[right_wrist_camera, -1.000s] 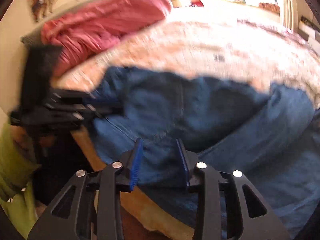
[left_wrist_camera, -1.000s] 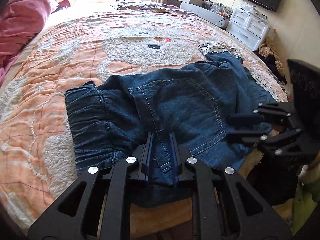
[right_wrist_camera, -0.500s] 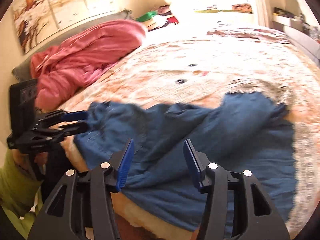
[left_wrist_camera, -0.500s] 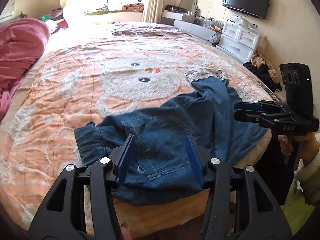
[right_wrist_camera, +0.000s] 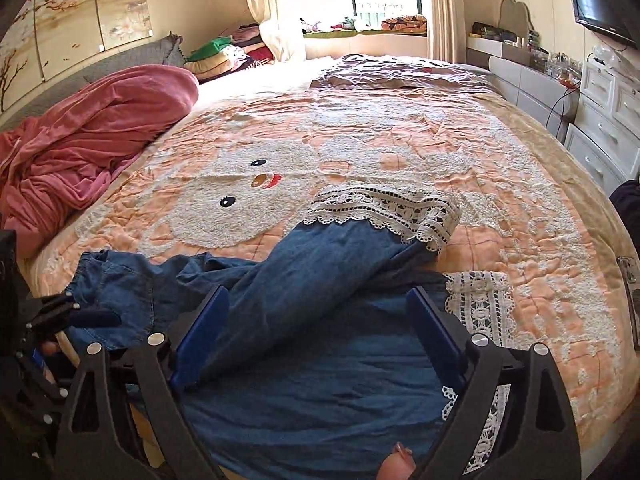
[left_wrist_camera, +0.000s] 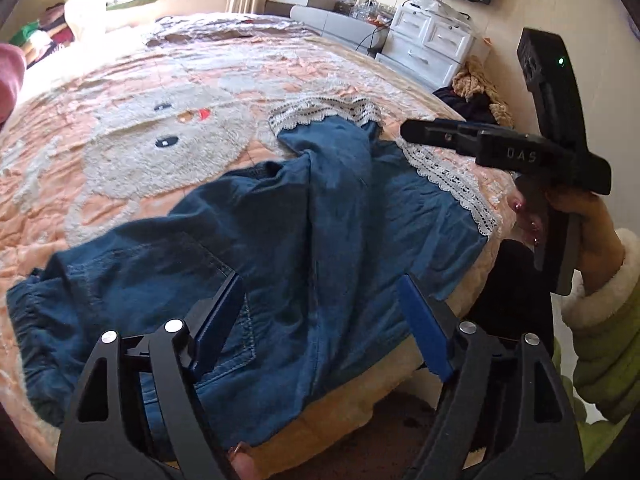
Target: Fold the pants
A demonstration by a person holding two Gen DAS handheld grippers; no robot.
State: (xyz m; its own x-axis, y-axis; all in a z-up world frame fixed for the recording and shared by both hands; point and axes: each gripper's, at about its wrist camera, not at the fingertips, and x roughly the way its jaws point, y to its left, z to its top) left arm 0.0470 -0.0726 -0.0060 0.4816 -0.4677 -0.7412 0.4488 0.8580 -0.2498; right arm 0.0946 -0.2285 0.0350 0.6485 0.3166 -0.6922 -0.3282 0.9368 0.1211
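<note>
Left wrist view shows both hand-held grippers, left and right, spreading open and empty above the pants, which overhang the bed edge and could slip off.

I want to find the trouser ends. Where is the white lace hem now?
In the right wrist view the white lace hem lies mid-bed, just below the bear face on the orange bedspread, ending the upper denim leg.
</note>
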